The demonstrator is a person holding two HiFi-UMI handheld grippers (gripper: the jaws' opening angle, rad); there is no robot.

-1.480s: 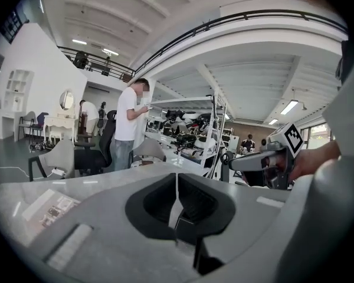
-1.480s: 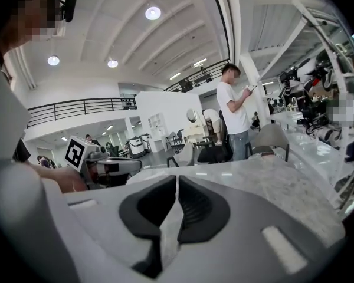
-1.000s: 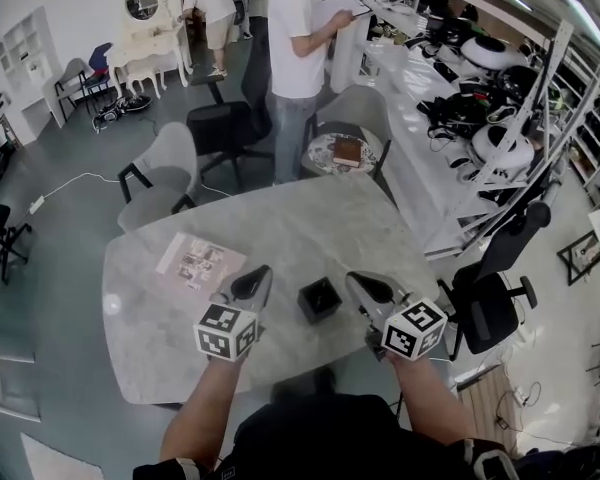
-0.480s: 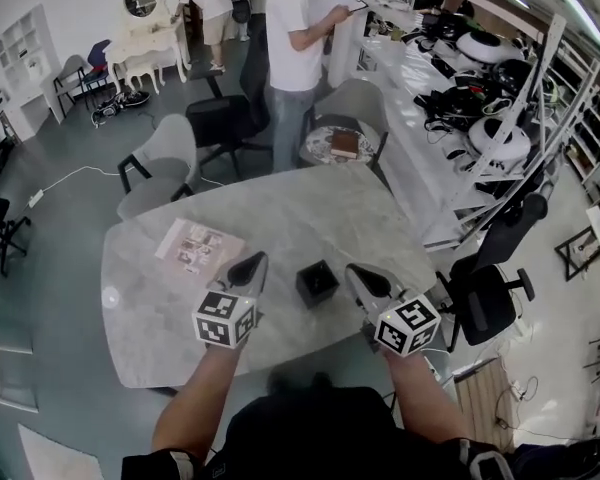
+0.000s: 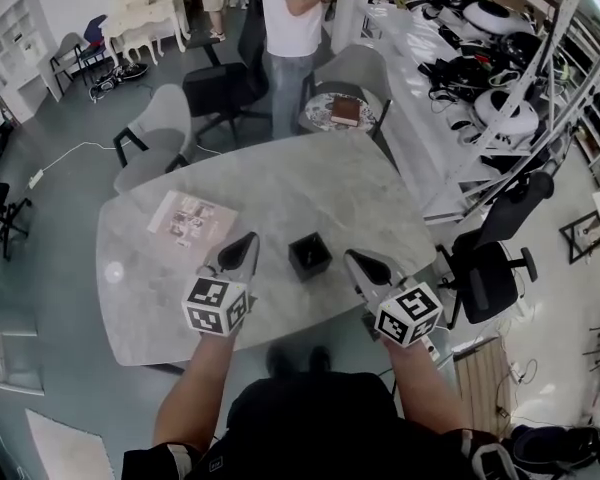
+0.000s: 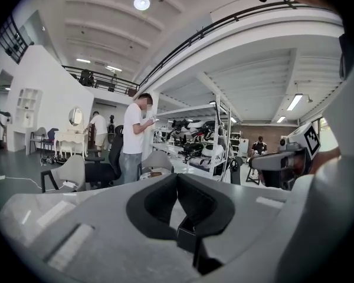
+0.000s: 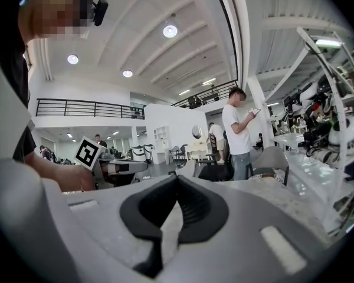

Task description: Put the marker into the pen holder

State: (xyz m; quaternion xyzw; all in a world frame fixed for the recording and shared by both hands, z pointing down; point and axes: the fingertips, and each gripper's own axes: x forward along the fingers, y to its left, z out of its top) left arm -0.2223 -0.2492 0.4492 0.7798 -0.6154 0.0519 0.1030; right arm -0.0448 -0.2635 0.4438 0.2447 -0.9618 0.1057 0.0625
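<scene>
Left claw [image 6: 177, 178] shut, pads together at the tips, nothing pinched. Right claw [image 7: 177, 180] same: pads meeting, empty. Both are held low over the near edge of the surface [image 5: 280, 193], a big grey marbled oval, and point away from the person, whose arms come in from the bottom of the head view. White shelving [image 5: 460, 108] loaded with gear runs along the right side of the room. A standing person in a white shirt [image 5: 292, 18] is beyond the far end of the surface, holding something up in front. Grey chair [image 5: 158, 133] off the far-left corner, black office chair [image 5: 220, 93] behind it, second black office chair [image 5: 490, 268] right of the surface. Small round side table [image 5: 318, 120] just past the far edge, with a brown book [image 5: 346, 111] lying on it. Printed sheet [image 5: 191, 218] lies flat on the left half of the surface, beyond the left claw. Pen holder [image 5: 309, 255], a black square open-top box, stands upright on the surface between the two claw tips, touching neither. Marker can't be made out in any view; the holder's inside is too dark to read.
</scene>
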